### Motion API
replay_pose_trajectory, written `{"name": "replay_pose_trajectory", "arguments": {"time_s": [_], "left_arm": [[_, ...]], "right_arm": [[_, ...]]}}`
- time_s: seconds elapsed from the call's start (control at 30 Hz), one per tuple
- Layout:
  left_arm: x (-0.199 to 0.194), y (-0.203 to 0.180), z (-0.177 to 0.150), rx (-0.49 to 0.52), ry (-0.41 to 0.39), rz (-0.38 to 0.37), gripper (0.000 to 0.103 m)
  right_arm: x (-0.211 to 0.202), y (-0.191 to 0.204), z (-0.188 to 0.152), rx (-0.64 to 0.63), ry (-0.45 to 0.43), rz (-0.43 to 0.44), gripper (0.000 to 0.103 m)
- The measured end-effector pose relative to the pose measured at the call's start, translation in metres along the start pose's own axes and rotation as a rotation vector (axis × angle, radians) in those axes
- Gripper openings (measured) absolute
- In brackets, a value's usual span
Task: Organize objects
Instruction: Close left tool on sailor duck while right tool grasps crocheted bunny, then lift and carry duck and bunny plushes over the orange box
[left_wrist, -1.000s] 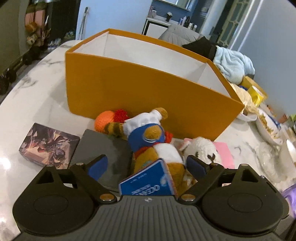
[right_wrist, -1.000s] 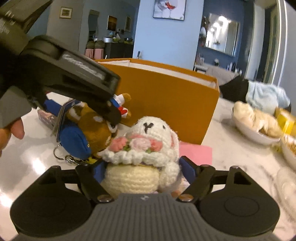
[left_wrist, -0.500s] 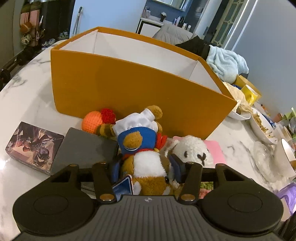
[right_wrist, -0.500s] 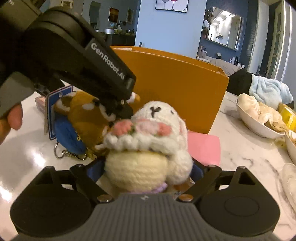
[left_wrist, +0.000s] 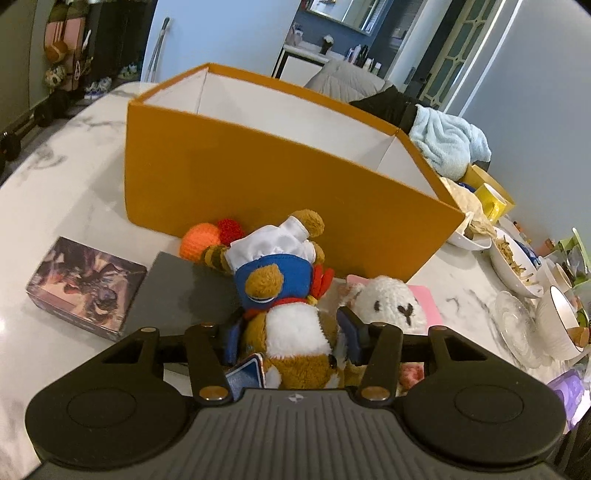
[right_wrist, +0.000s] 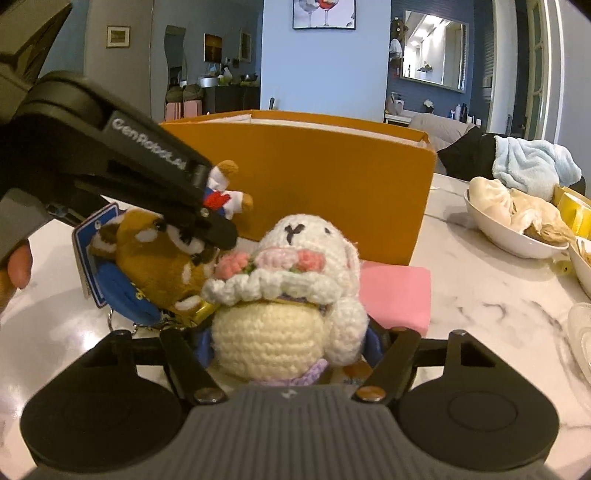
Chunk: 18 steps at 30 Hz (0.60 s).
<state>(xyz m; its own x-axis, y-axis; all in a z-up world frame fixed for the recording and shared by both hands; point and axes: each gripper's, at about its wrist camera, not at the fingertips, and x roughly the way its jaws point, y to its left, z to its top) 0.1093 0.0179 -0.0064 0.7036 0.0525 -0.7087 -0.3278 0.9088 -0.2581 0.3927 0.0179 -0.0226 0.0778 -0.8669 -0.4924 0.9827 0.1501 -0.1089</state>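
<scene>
In the left wrist view, our left gripper (left_wrist: 290, 341) pinches the brown plush toy (left_wrist: 291, 325), its blue pads pressed into the toy's sides. The toy's blue-capped head points away from us toward the orange box (left_wrist: 258, 177), which stands open on the marble table (left_wrist: 66, 184). Just right of the toy sits the white crochet bunny (left_wrist: 388, 301), partly over a pink pad (left_wrist: 424, 299). To the left lie a dark grey pad (left_wrist: 177, 291) and, farther left, a printed card box (left_wrist: 85, 288). An orange crochet ball (left_wrist: 195, 240) rests against the orange box's near wall.

In the right wrist view, our right gripper (right_wrist: 290, 343) is closing its jaws around the crochet bunny (right_wrist: 284, 295), whose cream body sits between the blue pads; we cannot tell whether they press on it. The left gripper (right_wrist: 218, 232) reaches in from the left, holding the plush toy (right_wrist: 155, 258) beside the bunny. A bowl of buns (right_wrist: 517, 225) stands far right.
</scene>
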Motion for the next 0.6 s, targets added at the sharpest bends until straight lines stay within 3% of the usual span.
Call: {"name": "replay_pose_trajectory", "arguments": {"time_s": [0.37,0.6], "left_arm": [[-0.026,0.004,-0.005,0.031,-0.026,0.012,0.060],[-0.035,0.000,-0.008,0.074,-0.054,0.063,0.060]], "right_arm": [[-0.035,-0.002,0.013,0.011,-0.061,0.016,0.073],[-0.039,-0.002,0.024,0.008,-0.054,0.003,0.073]]}}
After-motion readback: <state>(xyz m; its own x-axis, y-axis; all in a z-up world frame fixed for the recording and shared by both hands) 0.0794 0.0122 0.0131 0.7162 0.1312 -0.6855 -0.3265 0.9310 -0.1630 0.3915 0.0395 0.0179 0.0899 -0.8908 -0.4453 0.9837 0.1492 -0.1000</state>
